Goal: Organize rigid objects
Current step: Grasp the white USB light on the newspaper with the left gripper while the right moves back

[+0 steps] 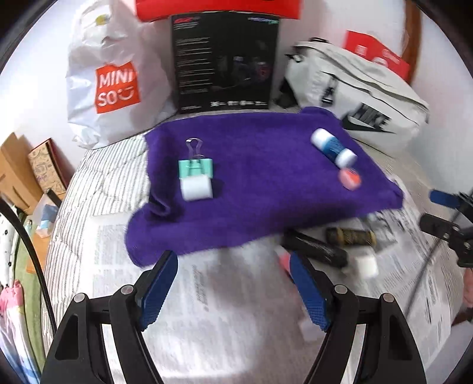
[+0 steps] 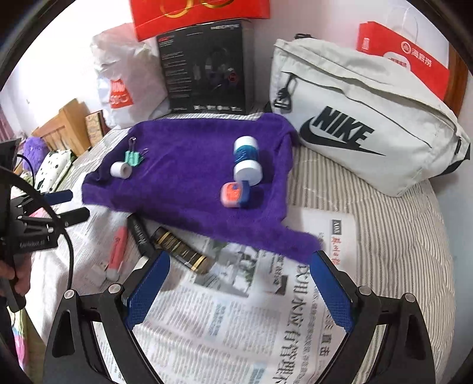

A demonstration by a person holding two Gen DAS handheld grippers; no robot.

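A purple towel (image 1: pixel 260 177) (image 2: pixel 192 189) lies on newspaper on a bed. On it sit a teal binder clip (image 1: pixel 195 168) (image 2: pixel 133 158), a white tape roll (image 1: pixel 197 187) (image 2: pixel 121 169), a blue-and-white bottle (image 1: pixel 332 146) (image 2: pixel 246 161) and an orange-and-blue small box (image 1: pixel 349 178) (image 2: pixel 236 195). Beside the towel lie a black tube (image 1: pixel 313 248) (image 2: pixel 142 233), a gold-and-black tube (image 1: pixel 350 236) (image 2: pixel 183 251) and a pink pen-like item (image 2: pixel 116 251). My left gripper (image 1: pixel 233 286) (image 2: pixel 68 203) is open and empty above the newspaper. My right gripper (image 2: pixel 239 286) (image 1: pixel 437 211) is open and empty too.
At the back stand a white Miniso bag (image 1: pixel 112 79) (image 2: pixel 124 76), a black box (image 1: pixel 224 62) (image 2: pixel 207 65) with a red box (image 2: pixel 201 14) on top, a grey Nike bag (image 1: pixel 360 97) (image 2: pixel 363 118) and a red carton (image 2: pixel 408 62). Newspaper (image 2: pixel 251 319) covers the striped bedding.
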